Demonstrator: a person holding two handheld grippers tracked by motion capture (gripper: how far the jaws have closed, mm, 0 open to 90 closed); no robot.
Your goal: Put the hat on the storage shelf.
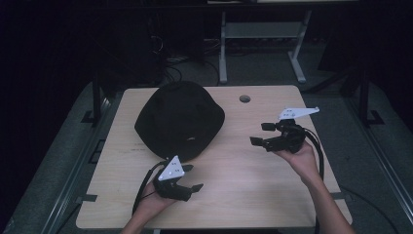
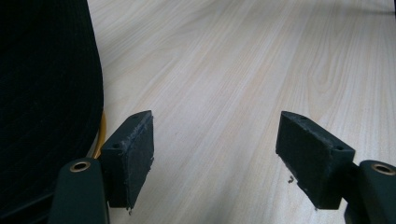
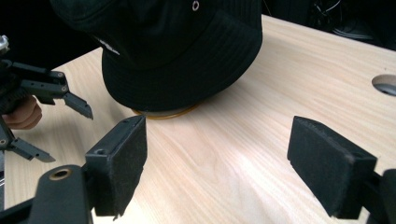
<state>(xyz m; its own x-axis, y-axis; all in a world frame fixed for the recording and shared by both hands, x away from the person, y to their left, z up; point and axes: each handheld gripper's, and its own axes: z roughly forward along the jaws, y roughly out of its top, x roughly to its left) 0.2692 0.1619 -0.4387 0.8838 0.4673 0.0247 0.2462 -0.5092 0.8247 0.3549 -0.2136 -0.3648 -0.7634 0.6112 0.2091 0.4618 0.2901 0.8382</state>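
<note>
Two handheld two-jaw grippers over a light wood-grain table (image 1: 234, 195), both empty. Black fabric bucket hat (image 1: 179, 119) sits on the far-left part of the tabletop, brim down, resting on a thin round yellow-orange base (image 3: 164, 113) whose edge peeks out under the brim in the right gripper view. Left gripper (image 1: 191, 177) is at the near side, just in front of the hat's near edge, jaws spread wide with bare table between the pads; in the left gripper view the hat's dark ribbed side (image 2: 46, 93) is just beside the left-hand pad (image 2: 133, 156), and I cannot tell whether they touch. Right gripper (image 1: 262, 134) is held off to the right, well apart from the hat, jaws pointing left toward it and standing wide open, nothing between the pads (image 3: 122, 163). Right gripper view looks across bare wood at the hat's brim, with a small metal eyelet (image 3: 195, 5) on the crown and the left gripper (image 3: 60, 121) farther off at the left. Round cable hole (image 1: 245, 99) in the table near the far edge, right of the hat.
</note>
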